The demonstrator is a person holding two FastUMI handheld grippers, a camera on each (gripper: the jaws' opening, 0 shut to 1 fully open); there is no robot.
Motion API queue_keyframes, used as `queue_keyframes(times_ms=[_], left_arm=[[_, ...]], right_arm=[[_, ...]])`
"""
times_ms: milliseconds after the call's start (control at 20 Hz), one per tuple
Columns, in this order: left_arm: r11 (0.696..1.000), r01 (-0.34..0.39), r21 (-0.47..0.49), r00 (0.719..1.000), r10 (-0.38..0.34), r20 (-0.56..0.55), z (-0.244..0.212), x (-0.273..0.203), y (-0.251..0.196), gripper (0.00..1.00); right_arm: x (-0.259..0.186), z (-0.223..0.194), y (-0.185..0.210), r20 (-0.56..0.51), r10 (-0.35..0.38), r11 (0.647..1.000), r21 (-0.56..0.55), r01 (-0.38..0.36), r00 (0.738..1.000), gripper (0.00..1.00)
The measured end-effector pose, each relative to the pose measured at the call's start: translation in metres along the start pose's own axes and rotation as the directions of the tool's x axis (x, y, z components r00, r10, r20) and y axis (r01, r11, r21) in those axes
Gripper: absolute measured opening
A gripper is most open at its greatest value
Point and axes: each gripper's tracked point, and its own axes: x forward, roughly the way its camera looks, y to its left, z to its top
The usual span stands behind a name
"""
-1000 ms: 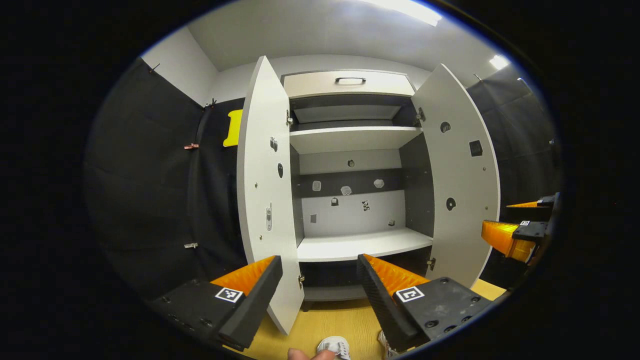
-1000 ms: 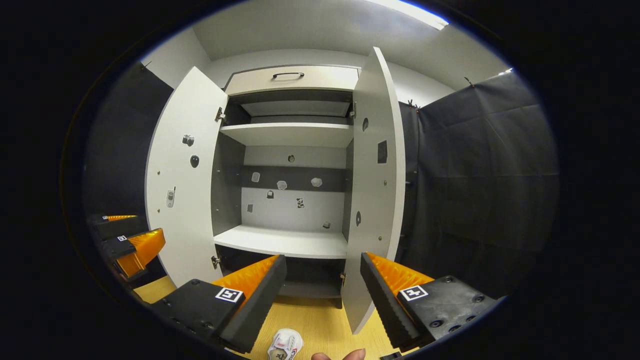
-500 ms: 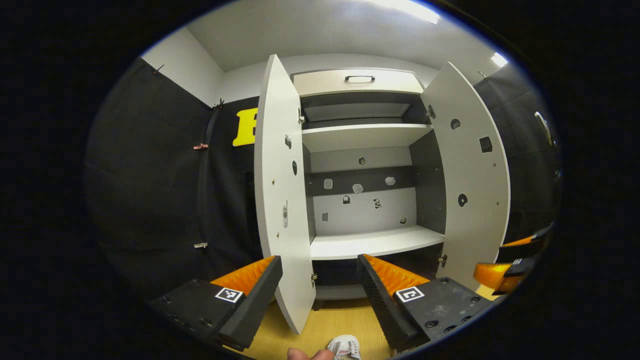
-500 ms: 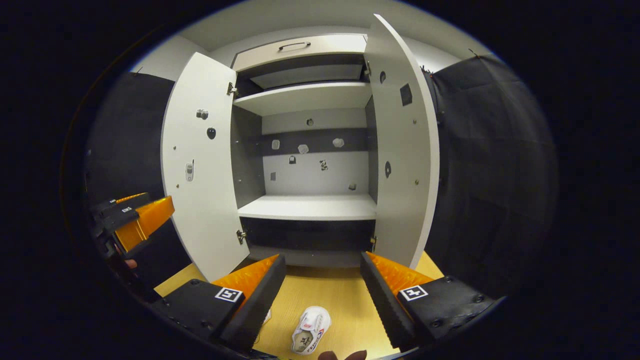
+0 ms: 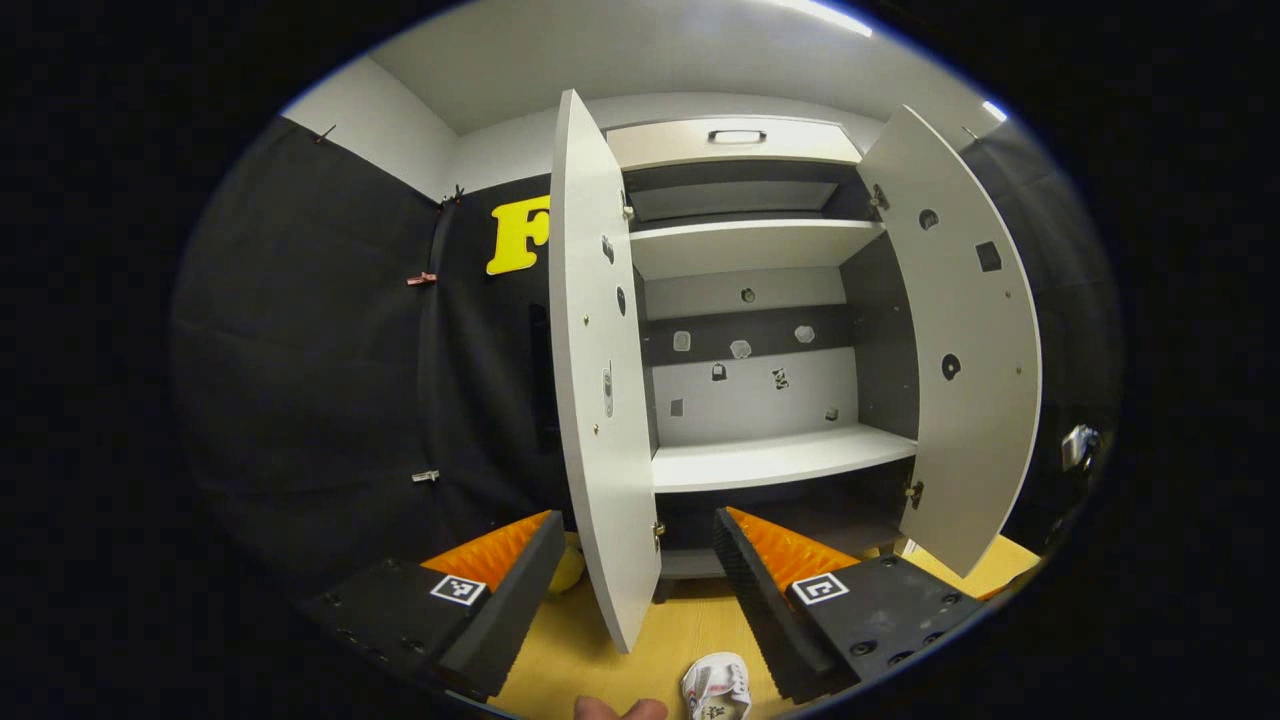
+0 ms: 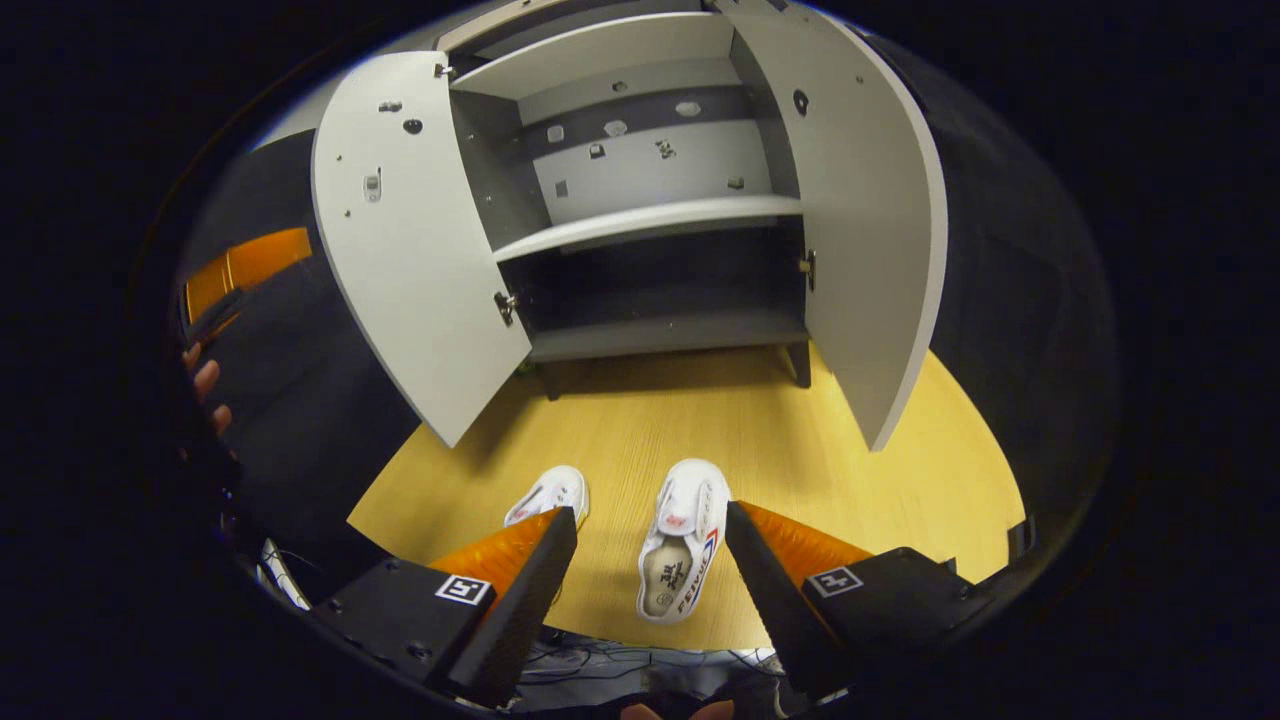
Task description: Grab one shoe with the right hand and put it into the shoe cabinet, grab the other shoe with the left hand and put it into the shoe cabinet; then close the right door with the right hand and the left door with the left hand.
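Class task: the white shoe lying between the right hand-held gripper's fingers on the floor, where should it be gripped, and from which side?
Come from above and close across the white shoe's two long sides near its open collar. It lies upright on the yellow wooden floor, narrow across, already lined up between the open right hand-held gripper fingers.

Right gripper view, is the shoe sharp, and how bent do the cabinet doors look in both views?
Right gripper view: the shoe on the floor is sharp, evenly lit; the cabinet doors bow outward. Left gripper view: doors curve too, lower compartment in shadow.
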Motion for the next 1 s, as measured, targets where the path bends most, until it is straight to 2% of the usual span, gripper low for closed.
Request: queue_keyframes(times_ms=[200, 250, 350, 500, 650, 750, 850, 900, 1000], left_arm=[[1.0, 0.005, 0.004, 1.0, -0.005, -0.012, -0.01, -0.002, 0.003, 0.94], [1.0, 0.007, 0.004, 1.0, -0.007, -0.014, -0.012, -0.003, 0.004, 0.95], [1.0, 0.008, 0.015, 1.0, -0.008, -0.019, -0.017, -0.004, 0.006, 0.94], [1.0, 0.006, 0.03, 1.0, -0.005, -0.026, -0.025, -0.004, 0.01, 0.94], [1.0, 0.002, 0.025, 0.999, -0.001, -0.038, -0.032, -0.003, 0.013, 0.96], [1.0, -0.001, 0.029, 0.999, 0.002, -0.046, -0.036, -0.002, 0.015, 0.97], [0.999, -0.004, 0.035, 0.999, 0.006, -0.054, -0.042, 0.0, 0.017, 0.98], [0.999, -0.004, 0.036, 0.998, 0.006, -0.059, -0.045, 0.001, 0.016, 0.98], [0.999, -0.004, 0.043, 0.998, 0.007, -0.069, -0.049, 0.003, 0.017, 0.98]], right_arm=[[0.039, -0.042, 0.003, -0.083, -0.008, 0.999, 0.05, 0.012, 0.997, 0.94], [0.049, -0.051, 0.002, -0.102, -0.012, 0.998, 0.067, 0.019, 0.995, 0.85], [0.07, -0.068, 0.0, -0.13, -0.03, 0.994, 0.103, 0.044, 0.991, 0.74], [0.099, -0.087, -0.006, -0.144, -0.081, 0.99, 0.104, 0.097, 0.986, 0.74], [0.127, -0.093, -0.012, -0.121, -0.132, 0.985, 0.095, 0.144, 0.984, 0.73], [0.144, -0.094, -0.013, -0.112, -0.152, 0.984, 0.076, 0.161, 0.982, 0.53], [0.157, -0.095, -0.015, -0.103, -0.168, 0.983, 0.062, 0.175, 0.98, 0.5], [0.162, -0.095, -0.019, -0.091, -0.186, 0.98, 0.05, 0.191, 0.978, 0.53], [0.174, -0.087, -0.027, -0.046, -0.224, 0.973, 0.039, 0.225, 0.974, 0.46]])
